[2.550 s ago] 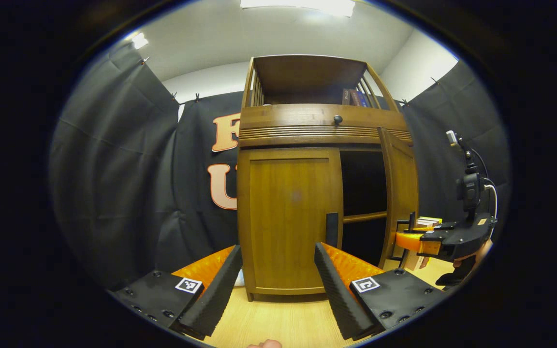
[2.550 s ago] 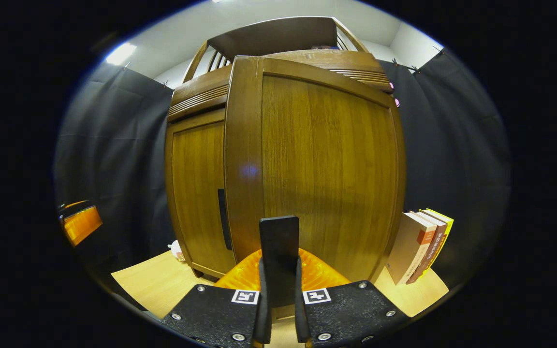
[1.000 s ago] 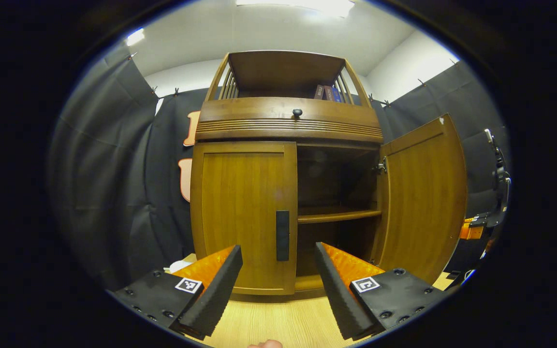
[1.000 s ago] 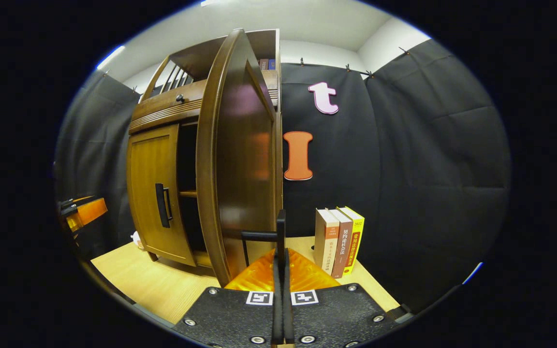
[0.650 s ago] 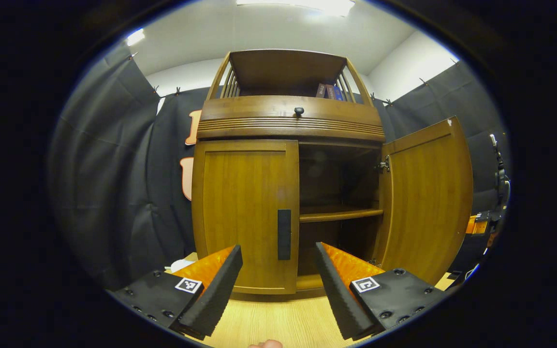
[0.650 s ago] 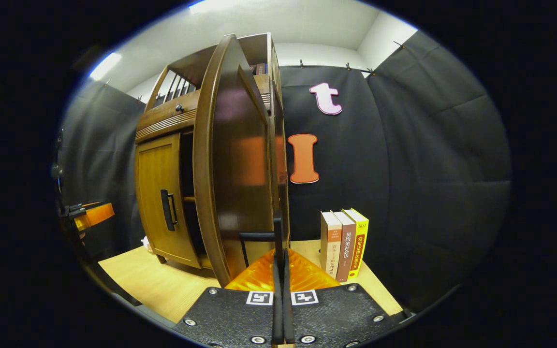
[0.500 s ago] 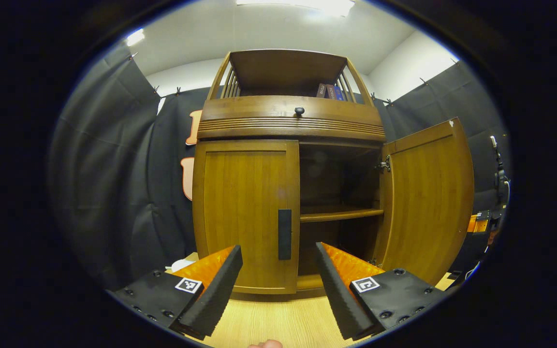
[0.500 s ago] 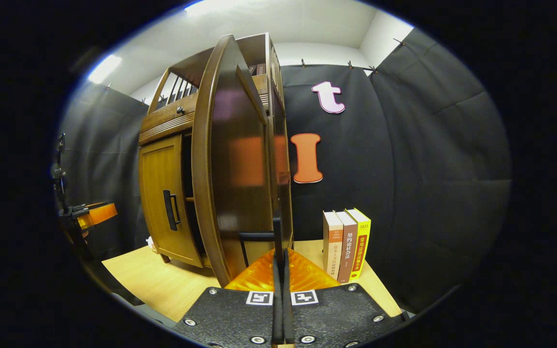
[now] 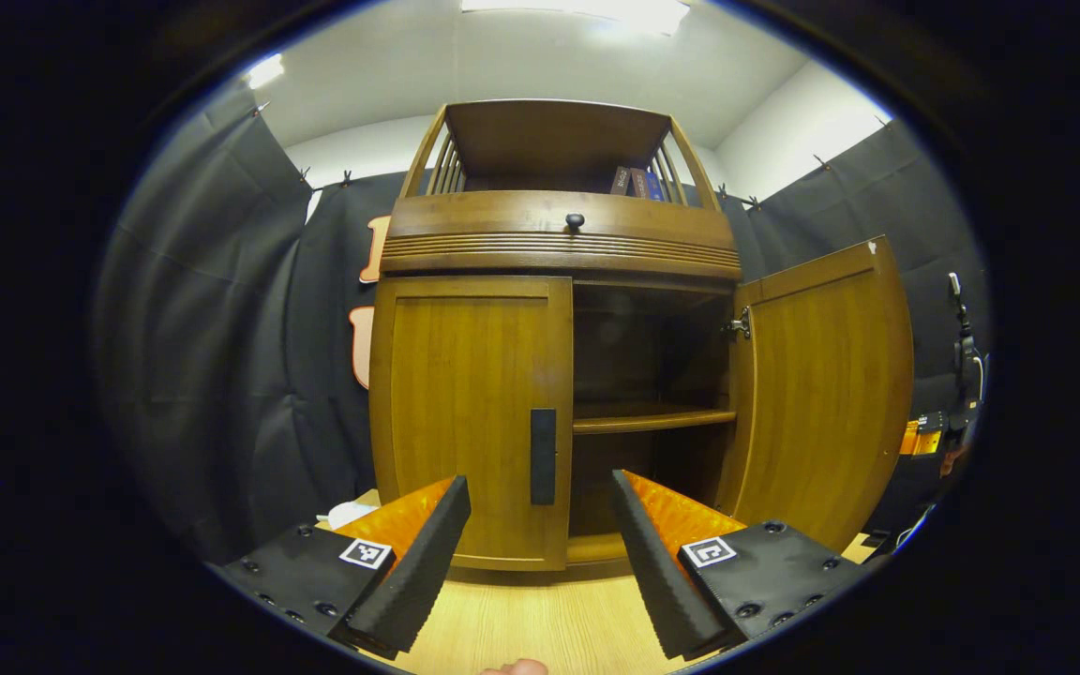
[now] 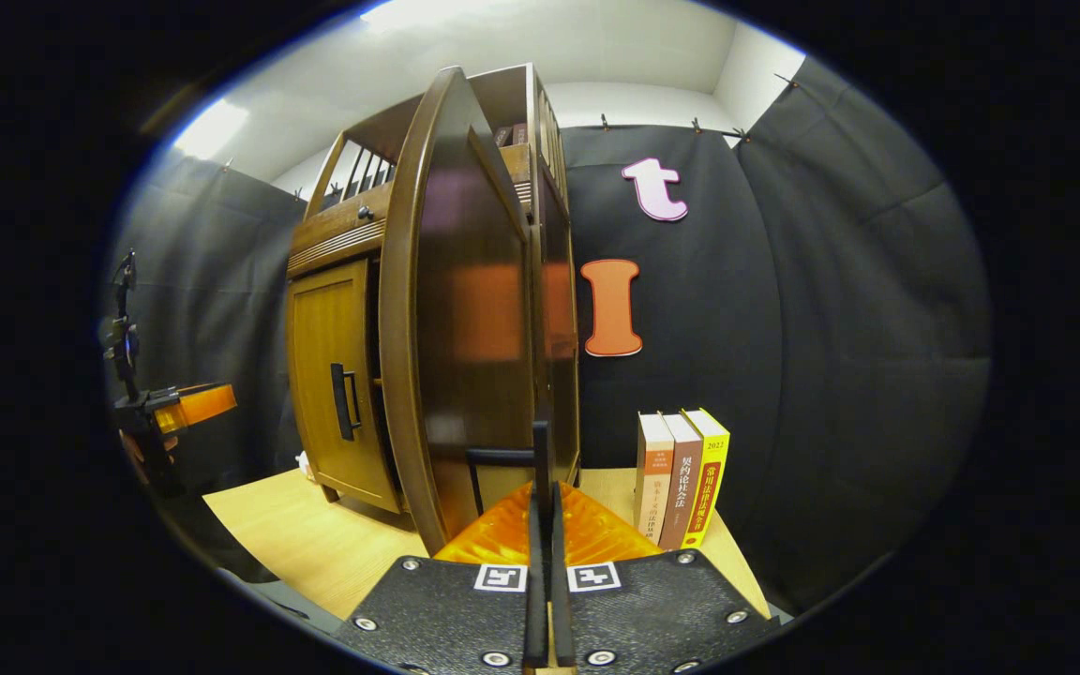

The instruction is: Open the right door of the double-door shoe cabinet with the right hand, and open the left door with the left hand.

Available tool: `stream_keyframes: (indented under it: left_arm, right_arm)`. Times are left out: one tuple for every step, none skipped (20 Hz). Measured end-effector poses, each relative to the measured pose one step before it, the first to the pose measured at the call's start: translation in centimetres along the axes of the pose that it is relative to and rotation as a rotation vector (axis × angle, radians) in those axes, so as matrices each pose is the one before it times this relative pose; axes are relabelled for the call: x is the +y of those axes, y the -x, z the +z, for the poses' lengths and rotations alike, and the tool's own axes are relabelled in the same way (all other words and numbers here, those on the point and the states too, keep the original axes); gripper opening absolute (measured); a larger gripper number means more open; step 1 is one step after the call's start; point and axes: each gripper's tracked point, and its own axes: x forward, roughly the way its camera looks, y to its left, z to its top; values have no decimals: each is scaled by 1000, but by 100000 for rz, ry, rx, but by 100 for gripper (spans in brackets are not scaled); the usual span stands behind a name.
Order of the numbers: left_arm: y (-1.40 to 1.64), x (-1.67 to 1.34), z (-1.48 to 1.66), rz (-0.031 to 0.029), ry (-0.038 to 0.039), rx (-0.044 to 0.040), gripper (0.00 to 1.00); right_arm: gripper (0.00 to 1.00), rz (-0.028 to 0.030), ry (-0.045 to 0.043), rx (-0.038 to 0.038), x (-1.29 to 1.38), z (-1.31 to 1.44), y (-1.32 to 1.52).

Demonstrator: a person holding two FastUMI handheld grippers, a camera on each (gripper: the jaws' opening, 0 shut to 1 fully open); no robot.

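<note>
Right gripper (image 10: 540, 525) is clamped tight on the thin dark handle (image 10: 541, 459) of the open right-hand brown wooden cabinet door (image 10: 465, 319), which sits edge-on at 12 o'clock in the right gripper view, with three upright books (image 10: 682, 476) just beside it at 3 o'clock on the light wooden tabletop (image 10: 315, 544). Left gripper (image 9: 540, 539) has its jaws spread wide, holding nothing, well short of the closed left-hand brown wooden door (image 9: 470, 422). That door's dark vertical handle (image 9: 543, 457) sits at its inner edge, at 12 o'clock between the fingers. Dark open shelf space (image 9: 652, 375) shows at 1 o'clock.
</note>
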Motion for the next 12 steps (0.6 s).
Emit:
stream_keyframes:
  left_arm:
    - [40,-106,61,-180,147,-225,94]
    - [123,-110,-16,64,-172,-105,94]
    - [97,-14,-63,279,-283,-103,94]
    - [84,140,-26,390,-143,-52,96]
    - [116,141,-55,483,92,149,96]
    - [52,129,40,558,274,41,95]
    - [81,15,-176,415,271,69,94]
    - [79,21,-141,178,29,300,94]
    - [-112,83,-33,71,-328,492,94]
    - [-80,14,-177,159,-433,405,94]
    - [-89,92,71,181,-105,243,94]
    - [-120,4,-195,22,316,272,94]
  right_arm:
    - [1,-927,-933,-273,-38,-64,96]
    - [1,-870,-773,-204,-18,-17,-6]
    - [2,-711,339,165,5,-102,162]
    - [1,-689,549,549,-117,-215,419]
    - [1,-139,459,478,2,-308,564]
    - [1,-52,-962,333,-14,-238,609]
    - [2,-272,-2119,481,33,-149,362]
    - [2,-583,-1777,538,15,-107,306]
    - [2,-721,-305,529,-17,-39,379]
    - [2,-1118,910,386,0,-144,199]
    - [1,-1024,1286,24,45,20,446]
    - [1,-147,566,-637,387,252,691]
